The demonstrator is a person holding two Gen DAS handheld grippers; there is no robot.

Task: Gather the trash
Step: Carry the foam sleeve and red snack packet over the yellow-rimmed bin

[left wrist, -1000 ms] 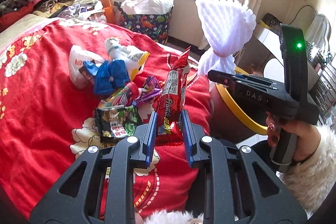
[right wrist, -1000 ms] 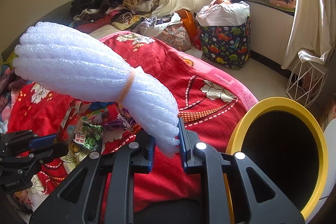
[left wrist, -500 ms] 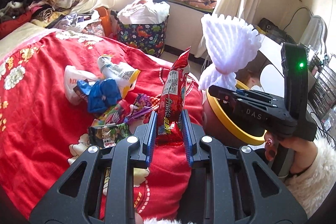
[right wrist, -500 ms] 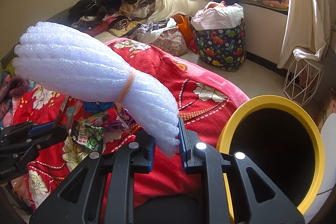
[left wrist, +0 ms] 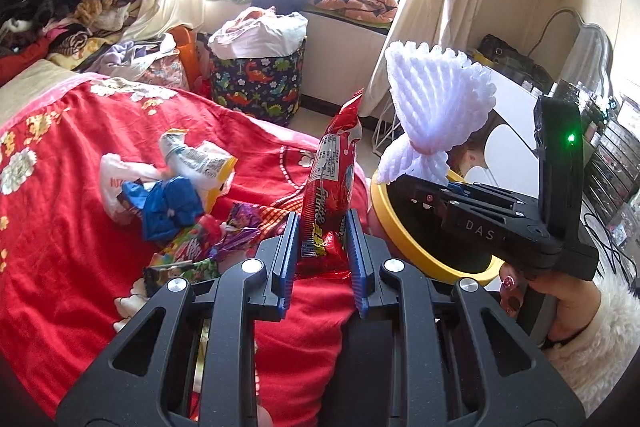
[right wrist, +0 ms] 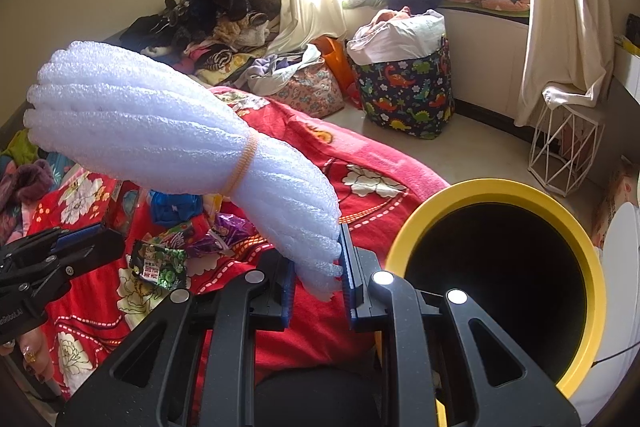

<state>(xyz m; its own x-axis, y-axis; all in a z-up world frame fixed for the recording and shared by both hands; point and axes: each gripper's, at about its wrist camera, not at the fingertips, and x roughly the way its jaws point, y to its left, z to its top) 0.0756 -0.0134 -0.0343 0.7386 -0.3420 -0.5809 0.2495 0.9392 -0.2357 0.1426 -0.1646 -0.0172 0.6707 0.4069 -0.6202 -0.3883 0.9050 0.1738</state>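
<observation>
My left gripper is shut on a red snack wrapper that stands upright between the blue pads, above the red bedspread. My right gripper is shut on one end of a white foam fruit net tied with a rubber band. That net also shows in the left wrist view, over the right gripper beside the yellow-rimmed black bin. The bin's rim sits just right of the bed's corner. Several wrappers lie loose on the bedspread.
A dinosaur-print laundry basket full of clothes stands on the floor by the window. Piled clothes cover the far end of the bed. A white wire stand sits under the curtain. A desk with gear is at the right.
Both grippers have shifted toward the bin with their loads still held. The bin mouth now fills more of the right wrist view, and the wrapper pile has slid leftward.
</observation>
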